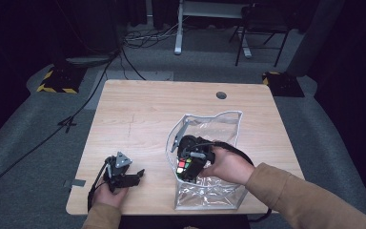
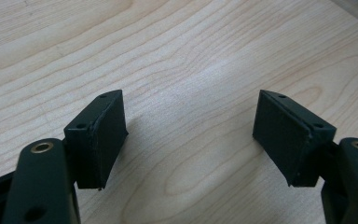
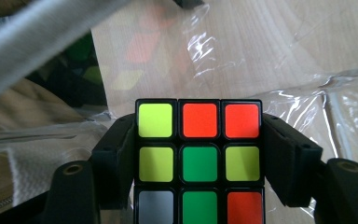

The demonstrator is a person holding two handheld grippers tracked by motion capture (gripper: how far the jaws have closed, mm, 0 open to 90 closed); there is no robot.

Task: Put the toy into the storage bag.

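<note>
Here the right gripper [image 1: 189, 168] has its jaws clamped on the 2 opposite sides of a Rubik's cube [image 3: 199, 161], holding it inside the mouth of a clear plastic zip pouch [image 1: 209, 193] that stands open near the front edge of the table. To place it well, I would lower the cube straight down, clear of the crinkled film and white zipper edge, and release only once it rests on the pouch floor. The left gripper [image 2: 189, 140] sits to the left, jaws wide apart and empty above bare wood. Beyond lies the pale wooden table [image 1: 143, 109] with 1 cable grommet [image 1: 221, 95], then grey carpet, trailing cables, yellow-black striped bases and a dark chair.
</note>
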